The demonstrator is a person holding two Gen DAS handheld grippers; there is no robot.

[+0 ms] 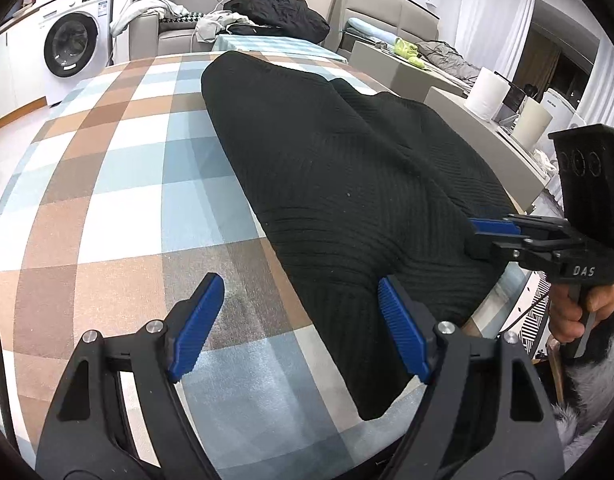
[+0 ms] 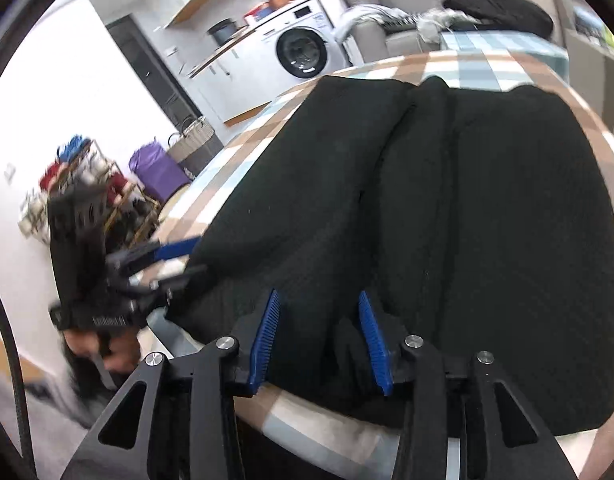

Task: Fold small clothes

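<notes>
A black ribbed knit garment (image 1: 347,168) lies spread on a checked tablecloth (image 1: 127,184); it fills most of the right wrist view (image 2: 487,208). My left gripper (image 1: 301,320) is open and empty, its right pad at the garment's near left edge. My right gripper (image 2: 319,340) is open, its fingers either side of a bunched fold at the garment's near edge, not closed on it. The right gripper also shows at the garment's right edge in the left wrist view (image 1: 503,232). The left gripper shows blurred in the right wrist view (image 2: 175,256).
The table is round with its edge near both grippers. A washing machine (image 1: 73,46) stands at the back left. A sofa with a dark clothes pile (image 1: 275,12) is behind the table. Paper rolls (image 1: 487,94) stand on a side table to the right.
</notes>
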